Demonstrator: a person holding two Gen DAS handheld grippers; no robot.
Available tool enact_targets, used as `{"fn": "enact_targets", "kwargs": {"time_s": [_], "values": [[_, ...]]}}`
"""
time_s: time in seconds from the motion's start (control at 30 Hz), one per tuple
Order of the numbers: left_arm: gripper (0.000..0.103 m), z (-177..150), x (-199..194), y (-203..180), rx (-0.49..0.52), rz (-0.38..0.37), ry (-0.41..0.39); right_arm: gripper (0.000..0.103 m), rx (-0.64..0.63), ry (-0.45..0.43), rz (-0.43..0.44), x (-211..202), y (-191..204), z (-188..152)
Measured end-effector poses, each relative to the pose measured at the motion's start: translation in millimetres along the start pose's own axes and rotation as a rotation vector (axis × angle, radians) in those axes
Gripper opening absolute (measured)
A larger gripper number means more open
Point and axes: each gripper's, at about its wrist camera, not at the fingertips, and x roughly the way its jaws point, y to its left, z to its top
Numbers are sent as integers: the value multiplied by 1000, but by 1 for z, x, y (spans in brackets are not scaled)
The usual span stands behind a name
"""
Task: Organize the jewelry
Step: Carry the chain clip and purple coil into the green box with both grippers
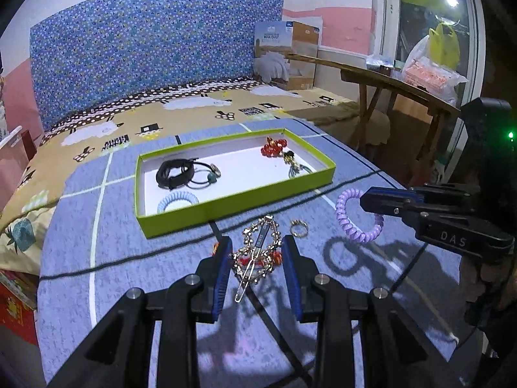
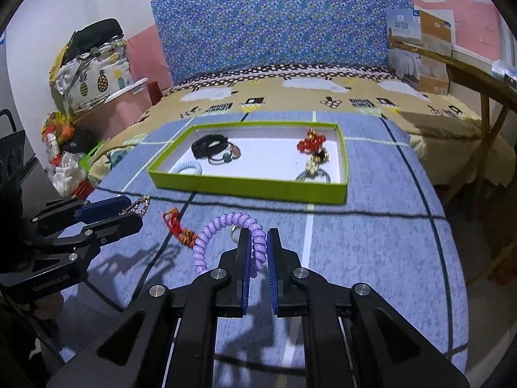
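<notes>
Right gripper (image 2: pixel 258 249) jaws pinch a coiled lilac hair tie (image 2: pixel 226 236); left gripper (image 1: pixel 258 258) jaws gape

Bare cloth (image 2: pixel 371 242) (right side) lies open before the green tray (image 2: pixel 258 190).

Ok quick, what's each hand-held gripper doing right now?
Left hand-held gripper: open, straddling the gold chain clip, not gripping it.
Right hand-held gripper: shut on the purple spiral hair tie.
</notes>
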Motion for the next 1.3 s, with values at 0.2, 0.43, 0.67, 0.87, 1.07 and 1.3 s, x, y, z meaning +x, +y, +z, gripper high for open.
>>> {"fn": "enact_targets", "kwargs": {"time_s": [0.2, 0.43, 0.67, 0.87, 1.07, 1.3], "values": [[33, 12, 10, 11, -22, 15, -5, 10, 0, -19, -6, 6, -7, 18], [33, 29, 29, 24, -31, 40, 0, 10, 2, -22, -17, 23, -16, 38], [33, 50, 50, 31, -12, 64, -5, 10, -2, -24, -31, 46, -26, 63], [33, 62, 70, 37, 3, 68, 1, 10, -10, -1, -46, 73, -32, 79], [33, 68, 93, 39, 10, 68, 36, 10, -18, 49, -62, 102, -34, 82], [33, 60, 114, 40, 12, 48, 100, 10, -24, 100, -62, 121, -35, 76]]}}
